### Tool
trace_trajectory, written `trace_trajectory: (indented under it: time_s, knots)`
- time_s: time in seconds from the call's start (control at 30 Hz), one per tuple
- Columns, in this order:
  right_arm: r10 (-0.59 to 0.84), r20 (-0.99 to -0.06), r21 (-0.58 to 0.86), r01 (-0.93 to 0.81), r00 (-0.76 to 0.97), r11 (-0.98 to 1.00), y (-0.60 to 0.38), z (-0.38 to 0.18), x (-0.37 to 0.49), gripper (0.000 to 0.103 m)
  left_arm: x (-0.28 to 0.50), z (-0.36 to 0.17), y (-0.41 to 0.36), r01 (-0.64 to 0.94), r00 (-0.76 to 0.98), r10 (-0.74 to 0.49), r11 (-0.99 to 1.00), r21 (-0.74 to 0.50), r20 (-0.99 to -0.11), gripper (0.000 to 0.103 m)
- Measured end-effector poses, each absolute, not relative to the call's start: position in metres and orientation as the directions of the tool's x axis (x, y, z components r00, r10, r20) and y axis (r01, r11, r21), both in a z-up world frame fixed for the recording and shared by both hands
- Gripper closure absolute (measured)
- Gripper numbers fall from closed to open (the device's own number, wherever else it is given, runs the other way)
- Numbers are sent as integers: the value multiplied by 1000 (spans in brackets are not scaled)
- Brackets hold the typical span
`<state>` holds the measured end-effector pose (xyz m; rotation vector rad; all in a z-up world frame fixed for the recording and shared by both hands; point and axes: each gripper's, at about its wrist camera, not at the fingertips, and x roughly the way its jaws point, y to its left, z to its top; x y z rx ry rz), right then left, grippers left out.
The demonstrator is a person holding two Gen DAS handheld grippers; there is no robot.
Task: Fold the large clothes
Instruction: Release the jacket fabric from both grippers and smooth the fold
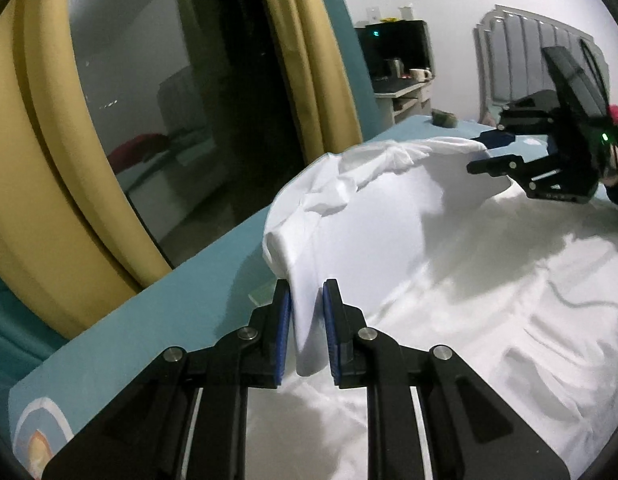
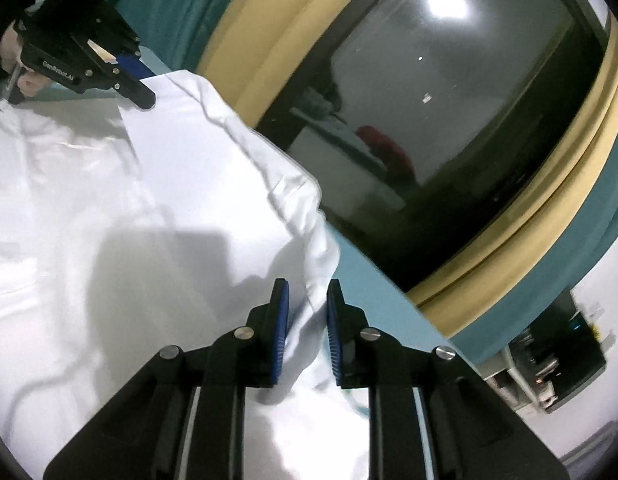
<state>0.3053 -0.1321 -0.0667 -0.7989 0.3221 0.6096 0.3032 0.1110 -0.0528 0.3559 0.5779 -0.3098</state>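
Observation:
A large white garment [image 1: 389, 220] lies spread over a teal bed sheet [image 1: 157, 320]. Its far edge is lifted and stretched between both grippers. At the bottom of the left wrist view, my left gripper [image 1: 307, 292] is shut on a fold of that edge. My right gripper [image 1: 479, 156] at the upper right pinches the other end. In the right wrist view the garment [image 2: 169, 200] fills the left half. My right gripper [image 2: 307, 292] is shut on its hem, and my left gripper [image 2: 141, 80] holds the corner at the upper left.
A dark window [image 1: 157, 100] with yellow curtains [image 1: 309, 60] runs along the bed's far side. A grey headboard [image 1: 529, 48] and a black cabinet [image 1: 393, 48] with a mug stand beyond the bed. A person's hand [image 2: 27, 80] grips the left tool.

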Motion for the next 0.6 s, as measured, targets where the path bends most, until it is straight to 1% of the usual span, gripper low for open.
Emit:
trace_trajectory:
  time_s: [0.17,0.33,0.5,0.53,0.6]
  knots:
    - [421,-569,-472,-700,706,536,-142,-68,289,86,279,-60,110,409,767,-195,883,232,-611,86]
    - [406,-618,-465,-730,673,501,-150,-78,272,86,262,-72,115,418,724,-190,886,203,-664,86]
    - [368,-661,-466,-742,654,482,-153,-84,256,85,246,-77,123,384,691,-162,908,167,-704,85]
    - [362,-669,-462,-744,650,482,-153,-83,255,85,242,-76,125,376,687,-160,913,158,-709,84]
    - [378,-684,-430,-763,625,483,-157,-76,250,85,234,-72,131,366,679,-164,921,136,-715,78]
